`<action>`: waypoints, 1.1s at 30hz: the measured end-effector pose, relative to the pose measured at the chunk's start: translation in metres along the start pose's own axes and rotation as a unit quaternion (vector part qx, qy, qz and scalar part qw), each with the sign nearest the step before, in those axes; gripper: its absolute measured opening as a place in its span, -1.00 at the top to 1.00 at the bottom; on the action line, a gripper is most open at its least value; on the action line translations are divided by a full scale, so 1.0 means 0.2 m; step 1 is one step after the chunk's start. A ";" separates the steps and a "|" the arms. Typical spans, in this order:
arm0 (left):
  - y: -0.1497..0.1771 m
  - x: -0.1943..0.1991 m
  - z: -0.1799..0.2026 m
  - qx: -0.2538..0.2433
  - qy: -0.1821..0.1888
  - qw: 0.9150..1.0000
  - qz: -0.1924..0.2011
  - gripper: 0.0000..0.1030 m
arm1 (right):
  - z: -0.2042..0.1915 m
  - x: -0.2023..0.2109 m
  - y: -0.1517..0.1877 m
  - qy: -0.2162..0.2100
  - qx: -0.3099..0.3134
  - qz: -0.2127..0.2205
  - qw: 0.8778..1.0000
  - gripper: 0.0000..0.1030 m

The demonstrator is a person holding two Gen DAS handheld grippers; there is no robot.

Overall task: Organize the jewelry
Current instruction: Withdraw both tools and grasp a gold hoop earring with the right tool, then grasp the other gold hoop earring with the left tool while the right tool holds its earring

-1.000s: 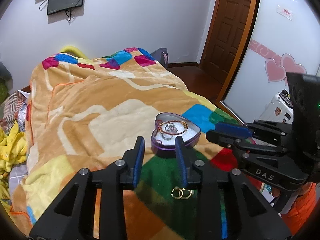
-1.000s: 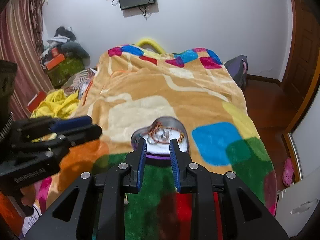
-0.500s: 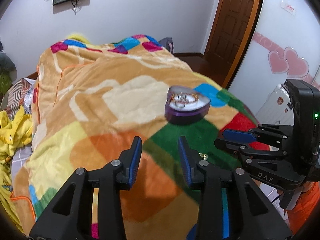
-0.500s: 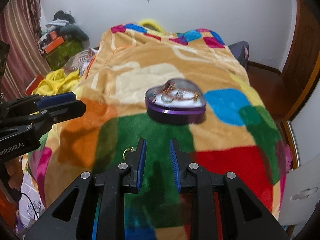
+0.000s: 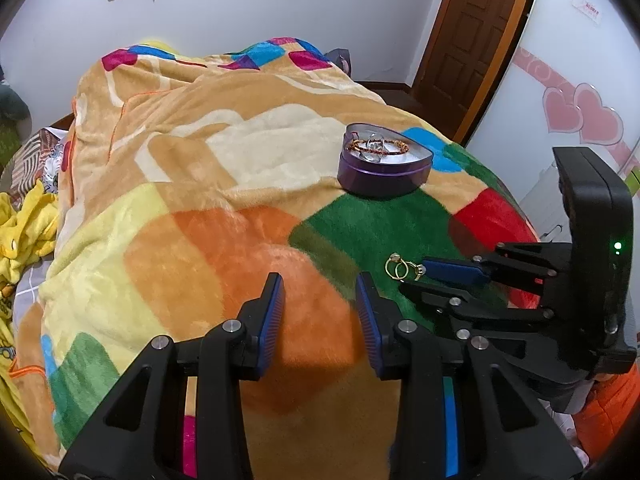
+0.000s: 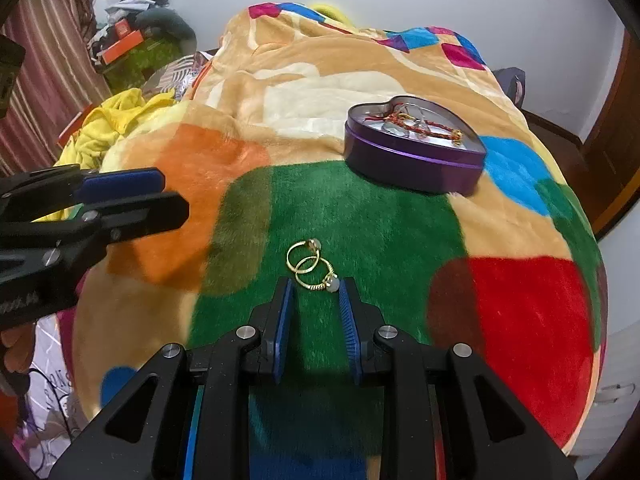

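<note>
A bed is covered by a plush blanket (image 6: 360,208) printed with patches of orange, green, red, blue and cream; the blanket fills most of both wrist views. A heap of yellow cloth (image 6: 108,128) is seen at the far left, beside the bed, and a dark wooden door (image 5: 472,28) is seen at the far right of the left wrist view.

A heart-shaped purple tin (image 6: 416,152) is set on the blanket, far from both tools and right of centre, at the far edge of the green patch. It is open at the top, and a red-and-gold braided bracelet (image 6: 432,126) is laid inside it together with small clear pieces that cannot be identified.

The left gripper (image 5: 320,304) is held above the orange patch, to the left of the green one – its blue-padded fingers (image 5: 272,312) are spread apart and nothing is held between them. The right gripper (image 6: 316,316) is held low over the green patch with its jaws likewise parted and nothing clamped.

Two gold rings (image 6: 314,266) are laid on the green patch, overlapping one another, each fitted with a pale stone. They are positioned just beyond the right gripper's fingertips – the nearer ring sits at the mouth of the gap, close to the right finger; contact cannot be confirmed
</note>
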State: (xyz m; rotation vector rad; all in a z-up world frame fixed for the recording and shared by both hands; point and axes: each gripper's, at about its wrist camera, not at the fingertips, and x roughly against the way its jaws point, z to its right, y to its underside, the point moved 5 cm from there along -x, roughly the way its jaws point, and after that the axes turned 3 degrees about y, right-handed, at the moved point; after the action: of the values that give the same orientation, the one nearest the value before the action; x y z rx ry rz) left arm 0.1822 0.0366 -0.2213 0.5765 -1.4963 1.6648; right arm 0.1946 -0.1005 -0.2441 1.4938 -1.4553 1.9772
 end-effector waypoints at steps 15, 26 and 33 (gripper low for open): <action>-0.01 -0.10 0.08 -0.004 0.017 1.000 -0.019 0.29 | 0.02 0.03 0.01 -0.013 0.008 0.027 1.000 0.83; -0.01 -0.25 0.19 -0.021 0.039 0.998 -0.052 0.29 | 0.18 0.09 0.01 -0.007 -0.025 0.035 0.999 0.85; -0.03 -0.33 0.21 -0.027 0.033 0.998 -0.054 0.32 | 0.27 0.07 0.02 -0.022 -0.071 0.011 0.997 0.55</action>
State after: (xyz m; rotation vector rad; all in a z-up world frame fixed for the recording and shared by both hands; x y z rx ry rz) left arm 0.2171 -0.0220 -0.2604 0.5592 -1.4328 1.5414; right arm 0.2169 -0.1516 -0.2371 1.4756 -1.6016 1.8207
